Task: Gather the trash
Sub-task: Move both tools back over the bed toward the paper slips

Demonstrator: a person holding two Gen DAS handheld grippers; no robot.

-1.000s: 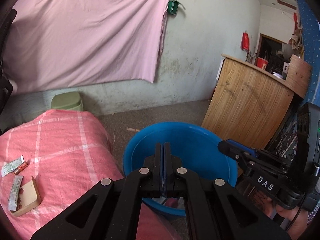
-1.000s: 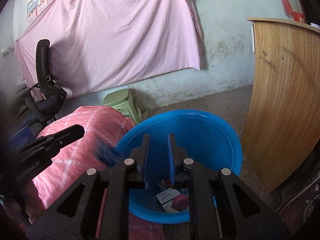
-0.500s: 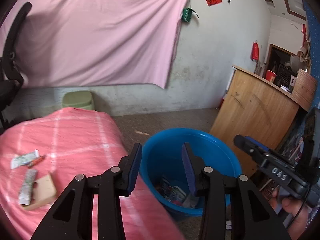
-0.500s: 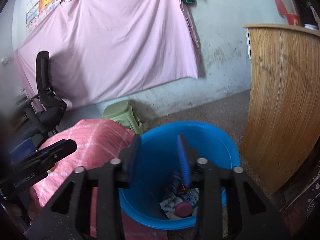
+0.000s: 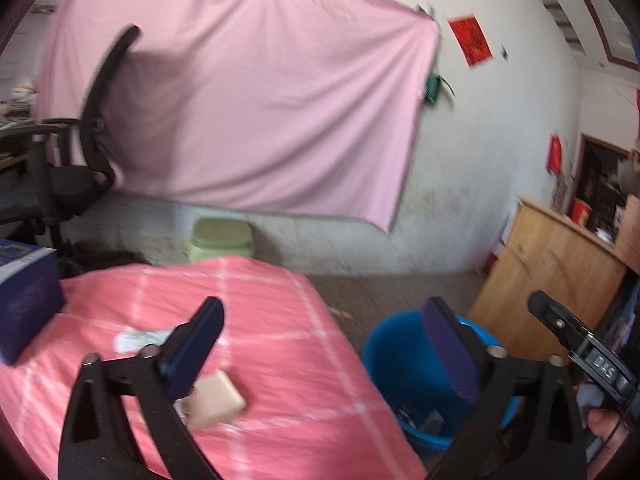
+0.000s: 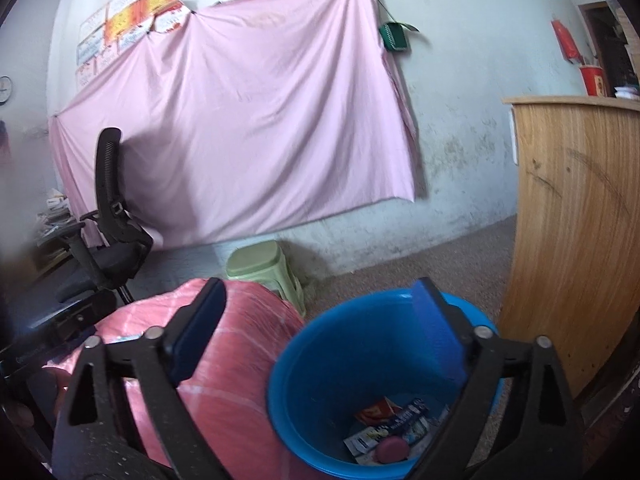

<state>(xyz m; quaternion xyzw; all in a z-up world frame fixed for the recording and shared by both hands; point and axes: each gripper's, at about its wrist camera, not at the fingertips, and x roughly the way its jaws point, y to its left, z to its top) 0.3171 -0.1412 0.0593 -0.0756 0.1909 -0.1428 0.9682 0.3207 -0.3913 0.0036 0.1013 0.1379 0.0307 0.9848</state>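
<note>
Trash [image 6: 384, 428] lies in the blue basin [image 6: 320, 364] beside the pink-covered table [image 5: 280, 320]; both tools gape apart, empty.

A solid pale pink sheet [image 6: 240, 120] hangs on a mint-white, stained wall [image 6: 460, 128]. Taking the bright blue basin [image 6: 340, 360] as the landmark: beside it lies a coral-pink cover [image 5: 260, 320] crossed by thin white check lines, and on that cover sit a beige block [image 5: 216, 398] and a navy box [image 5: 24, 296]. Inside the basin lie red, blue and white wrappers [image 6: 394, 420] and a maroon cap [image 6: 392, 450]. Behind it stands a pale green stool [image 6: 264, 264]; farther back, a black chair [image 6: 112, 216]. On its other side rises a light, grained wooden counter [image 6: 572, 240].
</note>
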